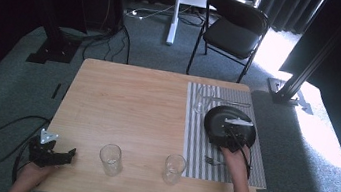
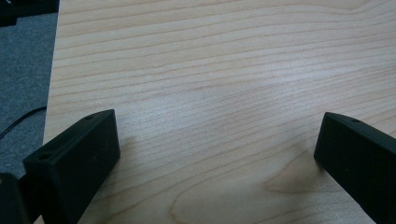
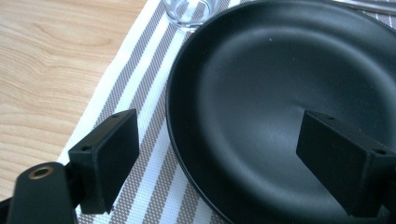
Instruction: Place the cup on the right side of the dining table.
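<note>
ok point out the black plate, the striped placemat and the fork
black plate (image 3: 280, 93), right gripper view, inner surface
striped placemat (image 1: 197, 145), high view, bare left strip
fork (image 1: 211, 160), high view, its middle

Daylight floods in from the upper right, glaring on the carpet (image 1: 290, 52); the left background is dark. The plate (image 3: 280, 93) shows soft sheen.

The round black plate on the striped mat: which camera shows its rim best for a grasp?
The right gripper view: the round black plate looms close, its near rim running between the open tongs. The high view shows the whole plate small, partly behind the gripper. The left gripper view looks at bare wooden table.
</note>
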`<move>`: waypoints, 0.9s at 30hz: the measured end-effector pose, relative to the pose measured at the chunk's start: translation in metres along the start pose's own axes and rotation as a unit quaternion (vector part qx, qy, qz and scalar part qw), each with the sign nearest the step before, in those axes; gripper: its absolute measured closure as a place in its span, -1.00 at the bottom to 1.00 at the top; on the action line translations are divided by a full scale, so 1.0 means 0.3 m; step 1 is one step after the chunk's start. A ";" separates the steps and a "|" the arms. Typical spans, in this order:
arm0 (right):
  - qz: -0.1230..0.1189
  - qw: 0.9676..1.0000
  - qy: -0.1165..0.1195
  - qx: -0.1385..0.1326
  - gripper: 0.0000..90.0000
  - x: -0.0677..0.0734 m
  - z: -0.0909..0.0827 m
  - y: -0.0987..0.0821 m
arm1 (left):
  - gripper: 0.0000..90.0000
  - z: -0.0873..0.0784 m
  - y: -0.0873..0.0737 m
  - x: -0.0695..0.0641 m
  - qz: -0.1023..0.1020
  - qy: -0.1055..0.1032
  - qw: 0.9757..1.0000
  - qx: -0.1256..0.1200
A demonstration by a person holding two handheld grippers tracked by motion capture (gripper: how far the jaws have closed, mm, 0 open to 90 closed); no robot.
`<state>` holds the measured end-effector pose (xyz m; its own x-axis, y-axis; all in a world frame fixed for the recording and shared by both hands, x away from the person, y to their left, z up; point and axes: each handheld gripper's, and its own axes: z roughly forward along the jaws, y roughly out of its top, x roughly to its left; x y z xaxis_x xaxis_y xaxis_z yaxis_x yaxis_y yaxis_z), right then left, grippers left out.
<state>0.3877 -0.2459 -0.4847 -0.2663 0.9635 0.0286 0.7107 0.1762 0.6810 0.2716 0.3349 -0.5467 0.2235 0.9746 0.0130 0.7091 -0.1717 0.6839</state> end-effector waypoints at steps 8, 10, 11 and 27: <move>0.001 1.000 -0.004 -0.010 -0.72 0.011 -0.018 -0.060 | -0.99 0.000 0.000 0.000 0.000 0.000 1.000 0.000; 0.000 1.000 -0.004 -0.011 -0.72 0.012 -0.021 -0.068 | -0.99 0.000 0.000 0.000 0.000 0.000 1.000 0.001; -0.002 1.000 -0.003 -0.009 -0.73 0.014 -0.024 -0.076 | -0.99 0.000 0.000 0.000 0.000 0.000 1.000 0.001; -0.002 1.000 -0.009 -0.013 -0.72 0.000 -0.096 -0.212 | -0.99 0.000 0.000 0.000 0.000 0.000 1.000 0.001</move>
<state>0.3237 -0.2629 -0.5071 -0.2563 0.9665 0.0126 0.6922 0.1744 0.7003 0.2716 0.3349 -0.5466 0.2231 0.9747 0.0137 0.7099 -0.1721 0.6830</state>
